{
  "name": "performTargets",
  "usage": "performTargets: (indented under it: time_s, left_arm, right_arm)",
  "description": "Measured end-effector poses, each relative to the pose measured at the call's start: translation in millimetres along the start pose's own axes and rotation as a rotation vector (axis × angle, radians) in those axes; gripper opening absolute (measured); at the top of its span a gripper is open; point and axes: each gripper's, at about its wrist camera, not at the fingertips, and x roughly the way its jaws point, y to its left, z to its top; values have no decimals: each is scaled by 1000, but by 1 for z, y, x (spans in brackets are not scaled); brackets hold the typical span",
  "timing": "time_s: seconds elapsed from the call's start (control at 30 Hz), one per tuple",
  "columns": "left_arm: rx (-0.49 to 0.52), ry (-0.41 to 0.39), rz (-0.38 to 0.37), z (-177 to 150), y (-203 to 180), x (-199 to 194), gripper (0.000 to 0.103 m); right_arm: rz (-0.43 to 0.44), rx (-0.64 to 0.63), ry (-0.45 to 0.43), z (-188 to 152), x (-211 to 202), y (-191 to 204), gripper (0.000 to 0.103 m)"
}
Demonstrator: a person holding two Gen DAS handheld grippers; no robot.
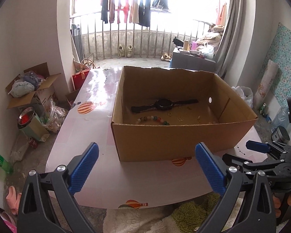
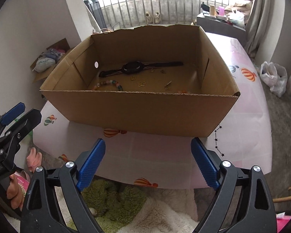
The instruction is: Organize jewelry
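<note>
A low table with a cardboard box on it, and clutter on the floor around.

The table wears a glossy pale pink cover printed with striped hot-air balloons and a small line of black stars near its right edge. One thing rests directly on it: an open cardboard box, set toward the near right part of the top, its near wall just back from the table's front edge. The left strip of the cover lies bare and catches window glare. Below the front edge, on the floor, lies a fluffy rug in white and green.
</note>
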Motion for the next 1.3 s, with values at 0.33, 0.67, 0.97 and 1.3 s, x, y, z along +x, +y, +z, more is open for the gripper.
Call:
performTargets:
  time_s: [0.33,0.67,0.97,1.3]
  left_arm:
    - [26,122,-11,-2,-20,23,98]
    - [-18,217,90,5,-23,42,98]
    - [-5,235,134,5,-27,47,98]
    - [-8,249,126,5,-28,48,98]
  right_arm:
    - [-56,51,-1,2,-3,-8,95]
    - [-106,117,33,6,3,-17,95]
    - [-111,110,42,5,6,-14,95]
    - [-117,99,50,5,6,-15,95]
